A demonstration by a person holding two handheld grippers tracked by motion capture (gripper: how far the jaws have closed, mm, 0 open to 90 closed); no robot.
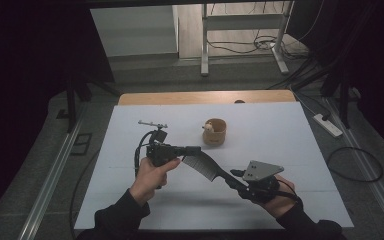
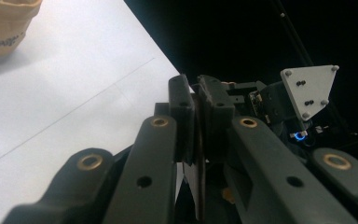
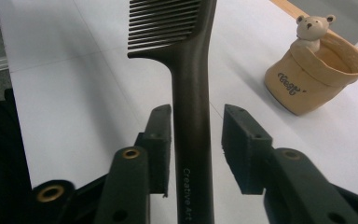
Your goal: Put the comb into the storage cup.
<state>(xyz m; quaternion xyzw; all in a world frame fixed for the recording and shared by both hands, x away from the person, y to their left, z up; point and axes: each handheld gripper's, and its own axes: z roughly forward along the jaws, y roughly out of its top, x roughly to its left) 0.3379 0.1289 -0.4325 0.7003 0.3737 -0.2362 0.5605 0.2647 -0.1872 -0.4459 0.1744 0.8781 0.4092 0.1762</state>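
A black comb (image 1: 207,167) hangs level above the white table between my two grippers. My left gripper (image 1: 192,149) is shut on its toothed end; in the left gripper view the pads (image 2: 196,100) pinch the comb's thin edge (image 2: 198,186). My right gripper (image 1: 236,179) is at the handle end. In the right gripper view its jaws (image 3: 196,126) stand open on either side of the comb's handle (image 3: 191,70), with a gap at the right pad. A tan cup with a small bear figure (image 1: 214,131) (image 3: 314,74) stands upright beyond the comb.
The white table sheet (image 1: 280,130) ends in a wooden strip (image 1: 205,96) at the far side. On the floor to the right lie a power strip (image 1: 327,125) and cables. The right gripper's grey plate (image 2: 307,91) shows beyond the left jaws.
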